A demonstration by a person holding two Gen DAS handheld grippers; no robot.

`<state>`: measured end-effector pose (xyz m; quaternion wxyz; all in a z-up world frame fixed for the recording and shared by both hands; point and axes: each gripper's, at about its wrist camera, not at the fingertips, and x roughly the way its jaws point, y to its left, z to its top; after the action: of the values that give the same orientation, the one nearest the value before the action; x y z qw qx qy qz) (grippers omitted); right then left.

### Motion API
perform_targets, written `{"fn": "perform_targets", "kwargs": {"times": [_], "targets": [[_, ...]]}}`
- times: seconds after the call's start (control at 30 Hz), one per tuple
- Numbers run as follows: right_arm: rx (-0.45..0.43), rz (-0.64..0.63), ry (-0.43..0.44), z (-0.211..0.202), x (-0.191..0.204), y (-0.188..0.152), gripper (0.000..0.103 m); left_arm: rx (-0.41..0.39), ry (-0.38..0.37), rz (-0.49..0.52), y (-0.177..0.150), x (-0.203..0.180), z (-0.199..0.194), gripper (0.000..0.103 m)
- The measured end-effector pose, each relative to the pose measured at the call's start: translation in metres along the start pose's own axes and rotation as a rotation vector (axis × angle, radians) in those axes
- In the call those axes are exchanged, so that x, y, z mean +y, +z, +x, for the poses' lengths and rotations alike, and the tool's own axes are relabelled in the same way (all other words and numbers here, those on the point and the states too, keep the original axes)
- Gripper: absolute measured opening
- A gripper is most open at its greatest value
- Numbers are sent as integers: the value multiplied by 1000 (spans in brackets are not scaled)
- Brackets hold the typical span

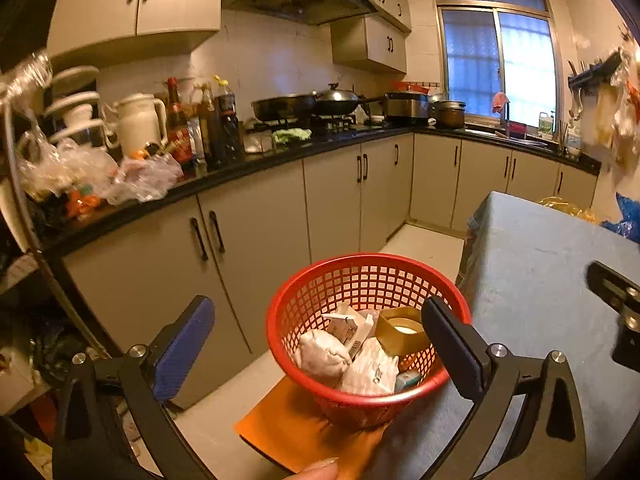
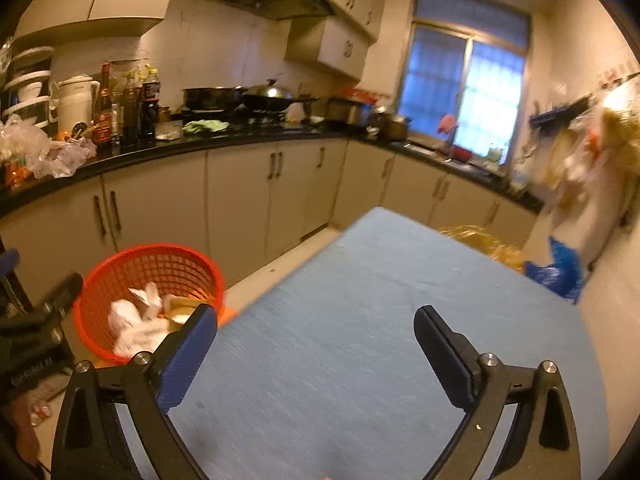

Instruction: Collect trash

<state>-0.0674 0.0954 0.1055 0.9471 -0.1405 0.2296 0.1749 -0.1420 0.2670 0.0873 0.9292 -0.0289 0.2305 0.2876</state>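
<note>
Now both spread, empty: left hand-held gripper [image 1: 320, 344] straddles red basket [image 1: 320, 280]; right hand-held gripper [image 2: 316, 344] over table [image 2: 360, 280].

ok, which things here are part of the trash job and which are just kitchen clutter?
Job:
- red plastic mesh basket
- crumpled white paper wads in it
- gold tape roll in it
- left gripper, right gripper, both open, empty

Clutter:
- blue-grey tablecloth
- dark sauce bottles
- white electric kettle
- black wok

Right gripper [image 2: 316, 344] jaws wide over blue table [image 2: 360, 300]; blurred, probably paper-filled red basket [image 2: 100, 280] beside it
</note>
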Motion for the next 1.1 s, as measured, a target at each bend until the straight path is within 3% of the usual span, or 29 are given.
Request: {"fn": "perform_targets", "kwargs": {"times": [0.17, 0.33, 0.5, 0.67, 0.87, 1.1], "targets": [[-46, 65, -28, -35, -30, -27, 101, -23, -6, 66, -11, -18, -25, 103], [-85, 121, -38, -65, -52, -46, 102, -63, 36, 78, -16, -35, -51, 103], [-124, 156, -54, -88, -66, -58, 103, -73, -1, 7, -12, -36, -65, 103], [-108, 170, -33, -92, -66, -71, 103, -98, 41, -11, -19, -40, -72, 103], [-103, 172, -22, -94, -65, -79, 103, -112, 22, -6, -32, -46, -79, 103], [-196, 199, -24, -119, -65, -80, 103, -142, 1, -31, -36, -37, -87, 103]]}}
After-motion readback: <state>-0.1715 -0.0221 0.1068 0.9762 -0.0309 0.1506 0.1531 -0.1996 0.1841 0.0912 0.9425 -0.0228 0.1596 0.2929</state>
